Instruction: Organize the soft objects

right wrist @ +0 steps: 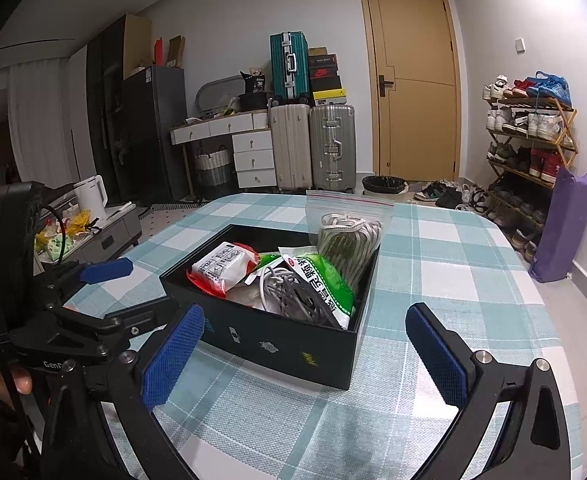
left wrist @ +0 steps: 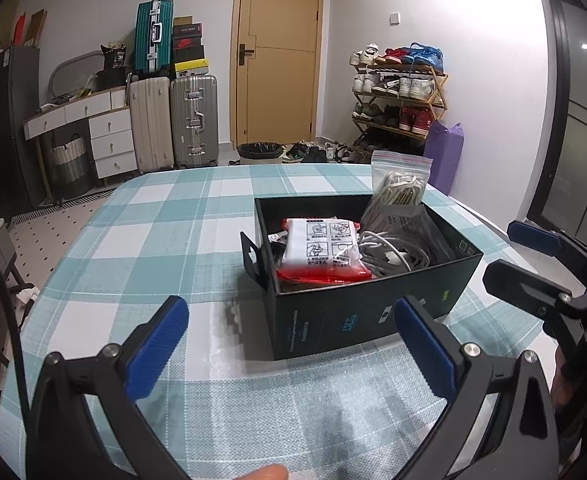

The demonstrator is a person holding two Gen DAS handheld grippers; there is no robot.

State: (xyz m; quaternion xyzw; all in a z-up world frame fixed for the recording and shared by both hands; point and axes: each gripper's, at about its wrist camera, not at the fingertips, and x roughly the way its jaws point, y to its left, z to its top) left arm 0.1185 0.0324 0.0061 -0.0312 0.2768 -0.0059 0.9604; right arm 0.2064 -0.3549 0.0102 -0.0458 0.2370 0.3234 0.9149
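Black box (right wrist: 277,332) at 12 o'clock, crammed | zip bag (right wrist: 347,236) upright, we judge topple-prone | left gripper (left wrist: 289,344), right gripper (right wrist: 305,352) both released, empty

A: What sits on the desk (left wrist: 165,216)?

B: A black box (left wrist: 365,308), holding a red-and-white packet (left wrist: 321,250), grey cables (left wrist: 393,254) beside it, and a zip bag of cord (left wrist: 399,186) upright at the box's far corner.

A: And the tongs?

B: The left tongs (left wrist: 289,344) gape wide before the box; the right tongs (left wrist: 533,256) hang beside it.
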